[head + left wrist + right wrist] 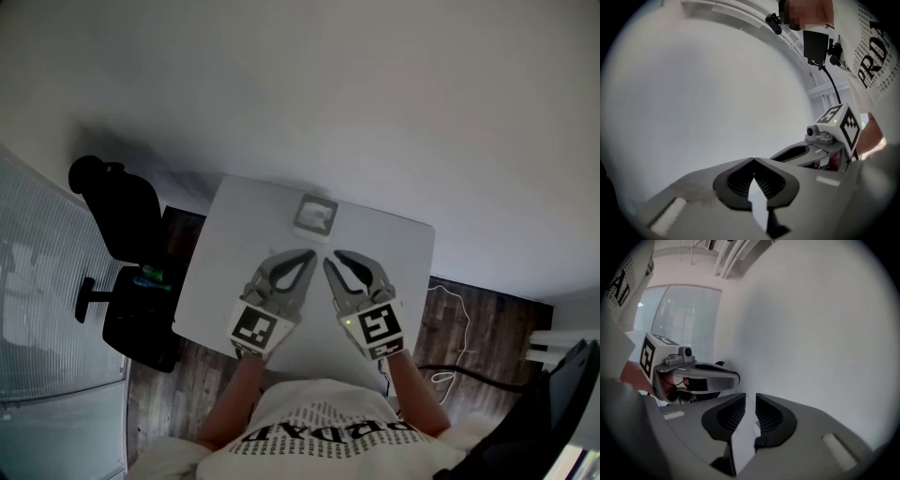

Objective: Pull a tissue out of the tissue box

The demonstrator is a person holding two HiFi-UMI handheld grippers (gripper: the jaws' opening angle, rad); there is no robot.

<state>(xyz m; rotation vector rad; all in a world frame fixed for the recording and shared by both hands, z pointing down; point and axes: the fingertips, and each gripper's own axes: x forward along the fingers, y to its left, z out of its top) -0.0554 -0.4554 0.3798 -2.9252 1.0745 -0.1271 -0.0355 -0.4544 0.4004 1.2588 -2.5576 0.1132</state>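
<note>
- My left gripper (753, 160) hangs over the middle of the white rectangular tabletop (230, 272), jaw tips pressed together with nothing between them.
- My right gripper (750, 396), just beside it, shows a narrow gap between its ribbed black pads and holds nothing.
- The pale square tissue box (316, 216) sits at the tabletop's far edge, ahead of both grippers and touched by neither.
- A black office chair (122, 220) stands off the tabletop's left edge.
</note>
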